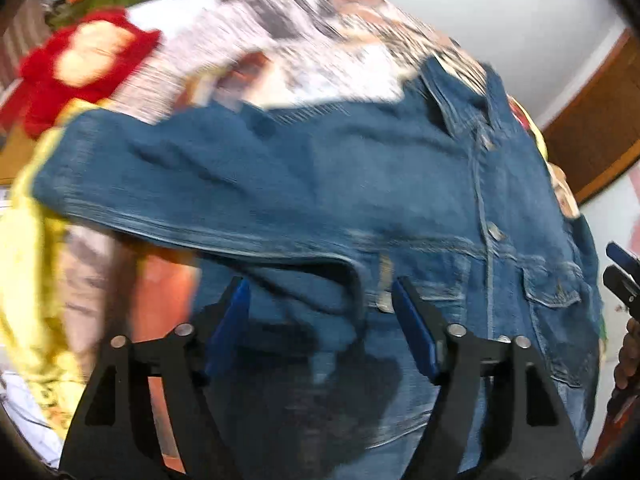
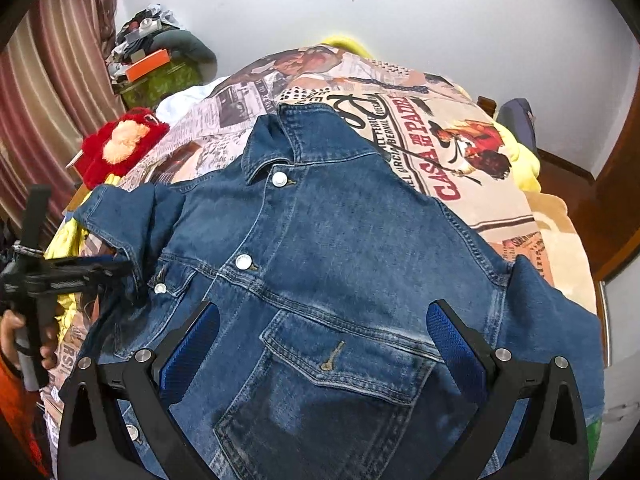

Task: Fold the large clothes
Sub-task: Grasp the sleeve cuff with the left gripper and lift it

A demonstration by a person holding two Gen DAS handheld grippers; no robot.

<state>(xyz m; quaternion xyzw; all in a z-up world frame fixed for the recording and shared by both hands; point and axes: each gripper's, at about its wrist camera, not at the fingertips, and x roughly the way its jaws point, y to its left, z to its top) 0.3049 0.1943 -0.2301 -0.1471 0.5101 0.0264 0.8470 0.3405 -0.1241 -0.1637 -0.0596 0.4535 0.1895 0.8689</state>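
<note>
A blue denim jacket lies front up and buttoned on a printed bedspread. Its collar points to the far side. One sleeve is folded across the chest at the left; in the blurred left wrist view that sleeve runs across the jacket. My left gripper is open just above the sleeve and holds nothing; it also shows in the right wrist view at the sleeve's cuff. My right gripper is open and empty above the chest pocket. The right gripper also shows at the left wrist view's right edge.
A red plush toy lies at the bed's left side. A yellow blanket shows under the bedspread. A cluttered green stand is by the striped curtain. A white wall and wooden door lie beyond.
</note>
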